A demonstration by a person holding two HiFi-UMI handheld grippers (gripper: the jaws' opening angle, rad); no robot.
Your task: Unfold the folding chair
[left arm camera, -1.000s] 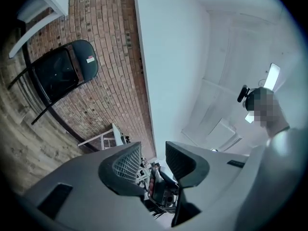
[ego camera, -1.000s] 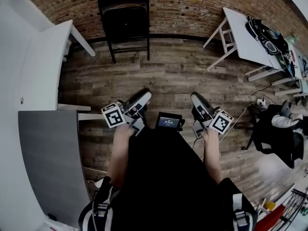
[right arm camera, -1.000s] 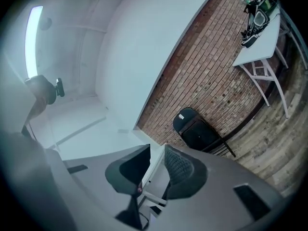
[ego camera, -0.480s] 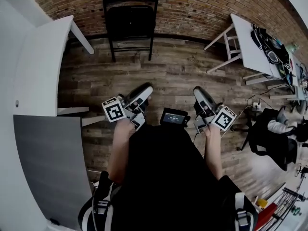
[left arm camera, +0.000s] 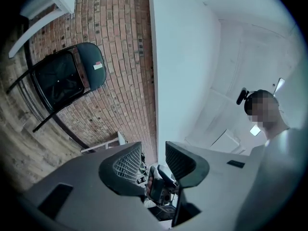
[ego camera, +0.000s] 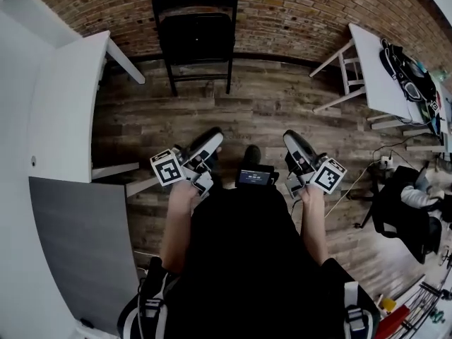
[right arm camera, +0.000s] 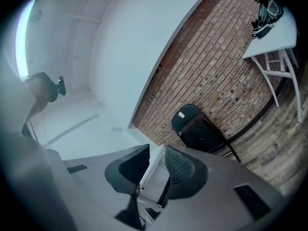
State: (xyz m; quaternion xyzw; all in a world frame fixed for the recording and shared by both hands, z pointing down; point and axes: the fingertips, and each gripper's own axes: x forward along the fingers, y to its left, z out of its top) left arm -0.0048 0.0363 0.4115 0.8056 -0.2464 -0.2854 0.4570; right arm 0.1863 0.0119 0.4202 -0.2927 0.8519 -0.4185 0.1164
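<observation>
Folding chair (ego camera: 196,30) stands folded flat against the brick wall (ego camera: 296,13), feet on the wooden floor (ego camera: 268,104), straight ahead and well apart from both claws. Since a second ago it shows larger and nearer the middle of the head view, and my shoe (ego camera: 251,152) now pokes out between the claws: I am walking in, so the unfolding itself is not begun. Right claw (right arm camera: 155,161) has widened its jaws a little; left claw (left arm camera: 154,154) unchanged. Both stand apart with nothing between them. Chair's long axis runs up the wall, backrest on top, legs down, seat face toward me. White desk (ego camera: 63,104) flanks it on my left.
</observation>
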